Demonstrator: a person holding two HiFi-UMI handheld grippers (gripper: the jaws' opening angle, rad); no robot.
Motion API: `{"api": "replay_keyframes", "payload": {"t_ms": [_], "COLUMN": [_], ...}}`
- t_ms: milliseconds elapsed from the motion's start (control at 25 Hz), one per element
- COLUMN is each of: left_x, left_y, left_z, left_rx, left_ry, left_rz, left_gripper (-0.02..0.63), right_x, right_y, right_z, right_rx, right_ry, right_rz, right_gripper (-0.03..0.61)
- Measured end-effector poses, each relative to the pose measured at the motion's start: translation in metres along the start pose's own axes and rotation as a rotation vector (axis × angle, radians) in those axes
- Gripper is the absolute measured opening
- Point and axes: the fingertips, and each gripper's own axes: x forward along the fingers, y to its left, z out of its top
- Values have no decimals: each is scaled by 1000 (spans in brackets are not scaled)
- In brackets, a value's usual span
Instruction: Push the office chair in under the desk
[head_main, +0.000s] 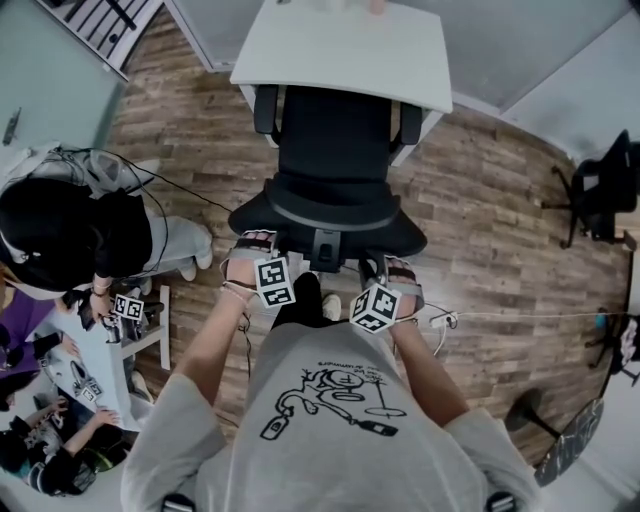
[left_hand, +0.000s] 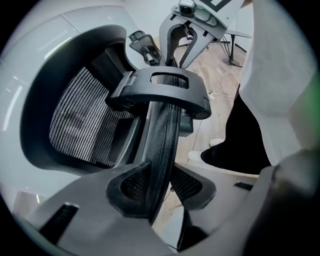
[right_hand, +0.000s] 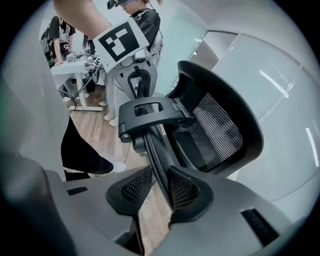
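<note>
Left gripper view has the left gripper (left_hand: 162, 175) clenched on the headrest (left_hand: 166, 130). Its jaws stand about half apart. The thin mesh edge of the headrest runs up between the two pads, and both look to be touching it. Just beyond the jaws sits the headrest's bracket (left_hand: 160, 92), and to their left is the mesh backrest (left_hand: 85, 120).

Right gripper view shows the right gripper (right_hand: 159, 182) grasping the same headrest from its other end, with the jaws a little narrower. The mesh lies against the right pad and the left pad meets it at its tip. Lower down, a sliver of wood floor (right_hand: 152, 220) shows between the pads. Here the backrest is to the right of the jaws.

From the head view, the person stands right behind the chair (head_main: 335, 150) with both grippers on the near end of it. Ahead of the grippers, the front of the seat is beneath the white desk (head_main: 340, 50). The backrest and headrest stand out on the grippers' side. Well off to the left of the left gripper, other people bend over a small white table (head_main: 105, 360).
</note>
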Motion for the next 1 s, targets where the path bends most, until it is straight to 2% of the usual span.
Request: {"api": "replay_keyframes", "payload": {"t_ms": [560,1000], "left_x": [30,53], "left_y": [59,115], "left_z": [19,17], "left_rx": [-17,0], "left_ry": [-55,-75], "left_rz": [6,-3], "left_gripper": [123,123], "right_x": [35,67], "right_y": [-60,-107], "right_z": [-5,10], "right_rx": [4,15], "right_ry": [37,66], "right_rz": [-9,-10], "right_gripper": [121,123]}}
